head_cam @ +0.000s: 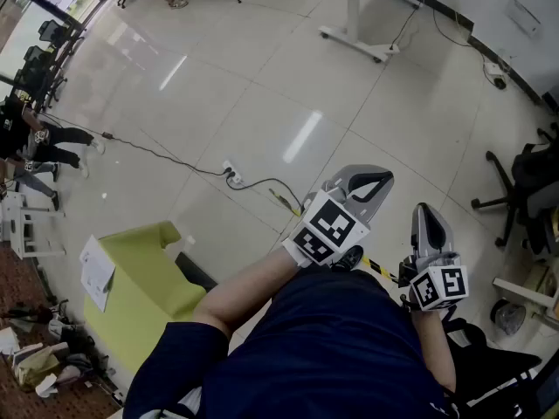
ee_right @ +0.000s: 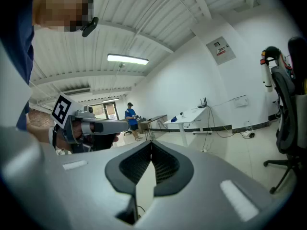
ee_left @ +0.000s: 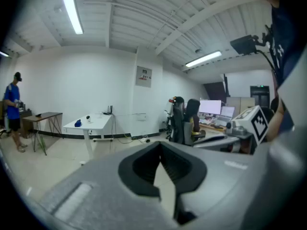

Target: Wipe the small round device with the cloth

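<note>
Far across the room stands a white table (ee_left: 91, 124). On it sit a small round device (ee_left: 88, 118) and a blue cloth (ee_left: 78, 123). The right gripper view shows the same table (ee_right: 192, 115), with the cloth (ee_right: 174, 118) on it as a blue speck. My left gripper (ee_left: 160, 145) is shut with nothing between its jaws. My right gripper (ee_right: 151, 145) is also shut and empty. In the head view both are held out over bare floor, the left gripper (head_cam: 367, 184) beside the right gripper (head_cam: 428, 221). Both are far from the table.
A power strip with a cable (head_cam: 231, 177) lies on the tiled floor ahead. A green seat (head_cam: 140, 278) is at the lower left, and an office chair (head_cam: 524, 190) at the right. A person in blue (ee_left: 12, 111) stands by a dark table. Desks with monitors (ee_left: 216, 110) line the right side.
</note>
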{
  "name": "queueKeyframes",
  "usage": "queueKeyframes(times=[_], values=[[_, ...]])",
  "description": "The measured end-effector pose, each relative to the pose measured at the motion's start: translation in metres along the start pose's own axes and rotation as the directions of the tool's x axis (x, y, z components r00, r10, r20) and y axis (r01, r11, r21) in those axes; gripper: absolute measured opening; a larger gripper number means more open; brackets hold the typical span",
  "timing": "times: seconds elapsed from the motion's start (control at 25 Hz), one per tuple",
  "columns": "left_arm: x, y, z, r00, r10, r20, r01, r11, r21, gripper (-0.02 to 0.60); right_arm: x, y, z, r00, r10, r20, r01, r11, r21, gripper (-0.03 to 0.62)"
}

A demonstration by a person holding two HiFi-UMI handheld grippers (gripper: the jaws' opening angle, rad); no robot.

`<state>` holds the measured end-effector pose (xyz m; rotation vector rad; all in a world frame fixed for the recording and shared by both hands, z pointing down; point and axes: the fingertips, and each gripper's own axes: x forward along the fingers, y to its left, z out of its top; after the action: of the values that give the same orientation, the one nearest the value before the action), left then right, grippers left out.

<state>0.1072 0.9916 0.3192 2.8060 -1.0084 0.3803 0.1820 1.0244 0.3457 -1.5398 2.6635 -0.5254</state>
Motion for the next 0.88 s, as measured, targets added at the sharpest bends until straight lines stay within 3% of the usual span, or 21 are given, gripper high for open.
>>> queueKeyframes(times=[0.44, 0.6, 0.68, 0.76, 0.84, 0.88], values=[[-0.002, 0.015, -0.034, 0.987, 0.121, -0.103, -0.127, 0.991, -0.052, 0.003, 0.016, -0.013, -0.004, 0.997, 0.076, -0.028, -0.075, 0.997, 0.029, 0.012], [0.016, 0.043, -0.046, 0.969, 0.122, -0.213, -0.131, 0.991, -0.026, 0.003, 0.037, -0.023, 0.006, 0.996, 0.081, -0.029, -0.081, 0.997, 0.014, 0.012], [0.031, 0.061, -0.051, 0.951, 0.111, -0.289, -0.106, 0.994, 0.035, 0.003, 0.053, -0.029, 0.012, 0.997, 0.074, -0.03, -0.074, 0.997, 0.005, 0.012], [0.044, 0.082, -0.054, 0.926, 0.122, -0.358, -0.071, 0.986, 0.153, 0.003, 0.07, -0.034, 0.019, 0.997, 0.064, -0.033, -0.064, 0.998, -0.008, 0.012], [0.053, 0.104, -0.053, 0.899, 0.168, -0.404, -0.03, 0.945, 0.326, 0.003, 0.088, -0.036, 0.026, 0.998, 0.054, -0.043, -0.055, 0.998, -0.027, 0.012], [0.057, 0.116, -0.052, 0.887, 0.201, -0.416, -0.008, 0.907, 0.422, 0.003, 0.098, -0.037, 0.03, 0.998, 0.047, -0.048, -0.048, 0.998, -0.036, 0.012]])
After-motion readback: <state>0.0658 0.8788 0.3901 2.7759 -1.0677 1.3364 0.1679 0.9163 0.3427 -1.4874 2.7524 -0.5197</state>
